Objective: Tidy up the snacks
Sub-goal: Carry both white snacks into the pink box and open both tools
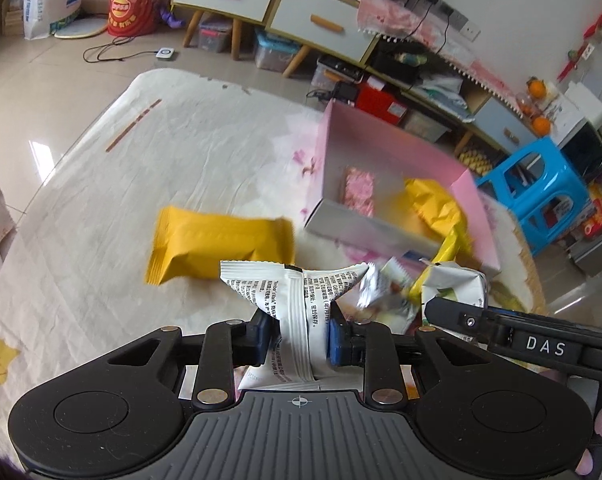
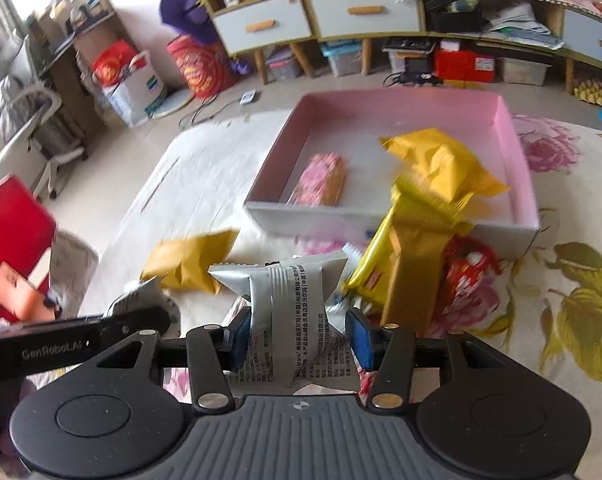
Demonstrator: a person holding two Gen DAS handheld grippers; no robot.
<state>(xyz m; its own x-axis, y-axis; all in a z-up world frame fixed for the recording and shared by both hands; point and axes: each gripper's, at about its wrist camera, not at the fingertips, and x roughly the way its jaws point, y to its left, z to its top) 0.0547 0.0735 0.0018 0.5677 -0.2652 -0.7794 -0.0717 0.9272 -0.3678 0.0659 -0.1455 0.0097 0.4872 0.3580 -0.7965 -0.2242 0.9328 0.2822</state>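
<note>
Snack packets lay scattered on a cloth-covered desk (image 1: 101,184) printed with pink and yellow flowers. In the left wrist view, the left hand-held gripper (image 1: 299,338) was clamped narrowly on a white snack packet (image 1: 297,300) with black printed text, its blue pads pinching the wrapper at the waist so the top edge fanned out above the jaws. Just beyond it, left of centre in the frame, a yellow packet (image 1: 221,246) lay flat on the cloth. At the lower right of that frame the other tool's black finger reached in beside a crumpled white and green packet (image 1: 453,284).

In the right wrist view, the right hand-held gripper (image 2: 297,336) held a silver-grey snack packet (image 2: 285,296) with printed text, squeezed in the middle between the blue pads. To its right a long yellow wrapper (image 2: 409,252) leaned against the front wall of the pink box (image 2: 513,120), and a red packet (image 2: 467,276) lay just beside it on the cloth. The pink box stood open in the upper centre of that frame, holding a pink speckled bar (image 2: 321,180) at its left and a crumpled yellow packet (image 2: 441,164) at its right. Another yellow packet (image 2: 189,260) lay on the cloth at the left of the gripper.
</note>
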